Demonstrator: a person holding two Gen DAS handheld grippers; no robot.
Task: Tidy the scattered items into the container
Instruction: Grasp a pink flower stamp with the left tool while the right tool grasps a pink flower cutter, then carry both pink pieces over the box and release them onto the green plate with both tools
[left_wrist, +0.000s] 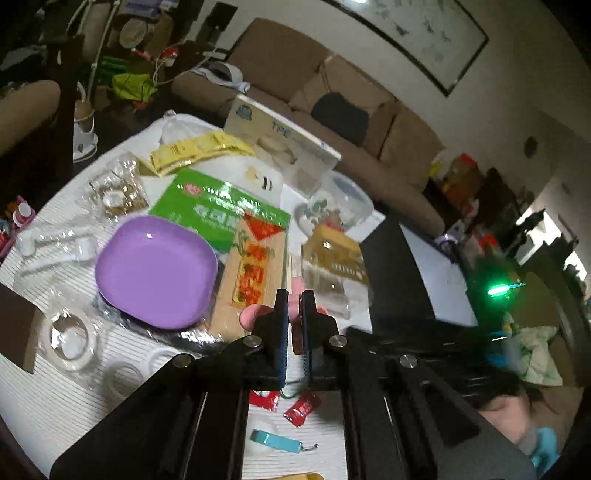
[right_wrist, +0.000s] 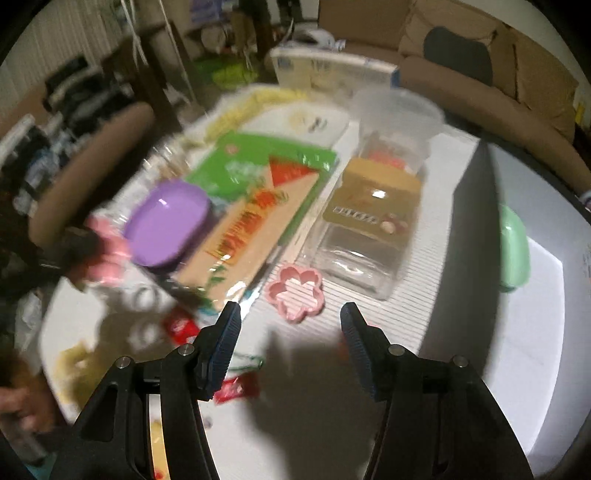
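A cluttered white ribbed surface (left_wrist: 122, 365) fills both views, with a brown sofa (left_wrist: 332, 85) behind it.

In the left wrist view, the left gripper (left_wrist: 294, 314) has its fingers nearly together, pinching a pink object (left_wrist: 295, 299) between them — only small parts of it show on either side of the fingers, so its shape cannot be told here. Just beyond lies a purple plate (left_wrist: 157, 271), overlapping a green packet (left_wrist: 218, 206) and a tan packet with orange print (left_wrist: 255, 273). To the right of these stands a clear plastic container with a gold label (left_wrist: 334, 258), and right of that a large dark box (left_wrist: 413, 273). Near the camera, red sachets (left_wrist: 301, 408) and a teal clip (left_wrist: 275, 441) lie loose on the surface.

The right wrist view is blurred. The right gripper (right_wrist: 290, 315) has its fingers spread wide and holds nothing. A pink flower-shaped cutter (right_wrist: 295, 291) lies flat on the surface between and just beyond the fingertips, touching neither. Just behind it lies the clear container (right_wrist: 369, 225) on its side, its gold label up. At the far left, the other gripper appears as a dark smear with a pink blur at its tip — detail there cannot be made out. A pale green object (right_wrist: 513, 247) sits at the right on the white top of the box (right_wrist: 532, 314).
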